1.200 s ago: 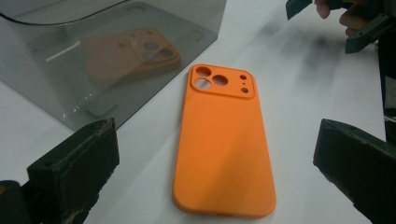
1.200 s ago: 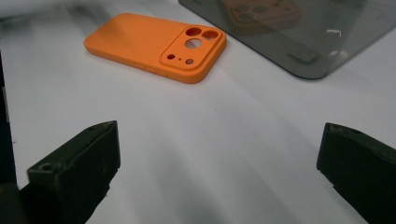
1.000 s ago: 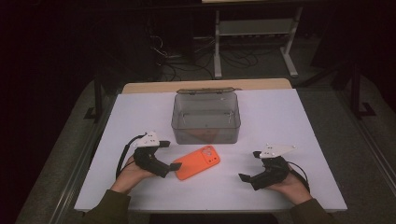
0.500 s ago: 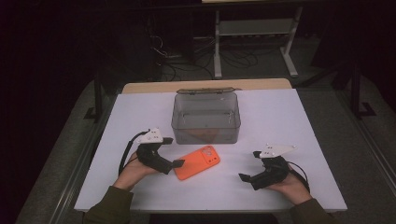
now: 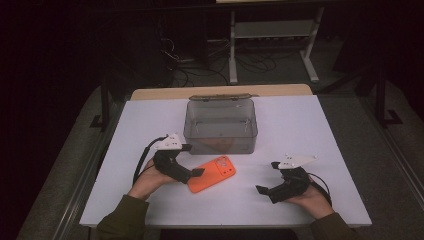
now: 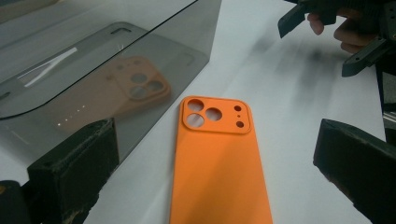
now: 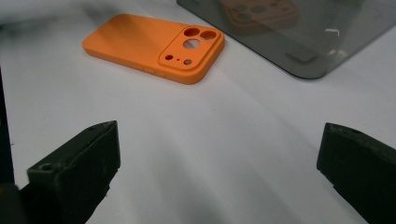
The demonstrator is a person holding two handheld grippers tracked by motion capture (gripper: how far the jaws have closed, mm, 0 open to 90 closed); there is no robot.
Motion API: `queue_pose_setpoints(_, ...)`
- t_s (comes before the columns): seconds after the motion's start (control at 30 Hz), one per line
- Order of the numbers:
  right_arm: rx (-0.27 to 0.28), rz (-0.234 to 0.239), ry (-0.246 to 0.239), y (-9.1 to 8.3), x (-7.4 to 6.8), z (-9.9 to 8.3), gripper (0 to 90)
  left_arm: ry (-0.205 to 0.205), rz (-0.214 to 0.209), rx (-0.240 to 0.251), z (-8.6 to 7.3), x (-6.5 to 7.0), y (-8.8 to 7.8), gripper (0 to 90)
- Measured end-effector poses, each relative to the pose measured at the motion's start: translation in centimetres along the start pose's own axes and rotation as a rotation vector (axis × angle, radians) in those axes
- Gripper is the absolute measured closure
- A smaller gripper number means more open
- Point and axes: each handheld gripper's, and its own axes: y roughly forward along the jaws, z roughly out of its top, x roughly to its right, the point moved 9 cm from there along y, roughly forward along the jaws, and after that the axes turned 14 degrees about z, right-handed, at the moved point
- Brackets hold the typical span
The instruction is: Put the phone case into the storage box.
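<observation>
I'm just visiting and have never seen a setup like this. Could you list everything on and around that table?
Orange rubbery phone case: one, orange, flat on the table, camera cutouts up, in front of the box.
Smoky clear plastic box: one, grey, table centre, behind the case.
White table: one, white top.
Metal shelf frame: one, pale, on the floor behind.
Left hand-held gripper: one, black, open, jaws around the case's near end.
Right hand-held gripper: one, black, open, right of the case.

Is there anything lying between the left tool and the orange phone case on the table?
Nothing visible. In the left gripper view the orange phone case lies flat on the white table, running up between the left tool's open jaws. The grey transparent box stands off to the side of it, not in the path.
</observation>
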Motion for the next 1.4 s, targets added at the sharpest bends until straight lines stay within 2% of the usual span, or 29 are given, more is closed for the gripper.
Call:
queue_pose_setpoints(0.57,0.0,0.0,0.002,0.0,0.0,0.0,0.0,0.043,-0.024,-0.043,0.5,0.8,1.6,0.0)
queue_pose_setpoints(0.8,0.001,0.0,0.005,-0.1,0.0,-0.1,0.0,0.046,-0.027,-0.064,0.3,0.8,1.9,0.0)
queue_pose_setpoints(1.07,-0.002,0.001,0.001,0.0,0.1,-0.1,0.0,0.084,-0.018,-0.137,-0.5,1.0,2.3,0.0)
queue_pose_setpoints(1.4,0.0,0.0,0.001,-0.1,0.1,-0.1,0.0,0.133,-0.009,-0.21,-0.7,1.3,2.6,0.0)
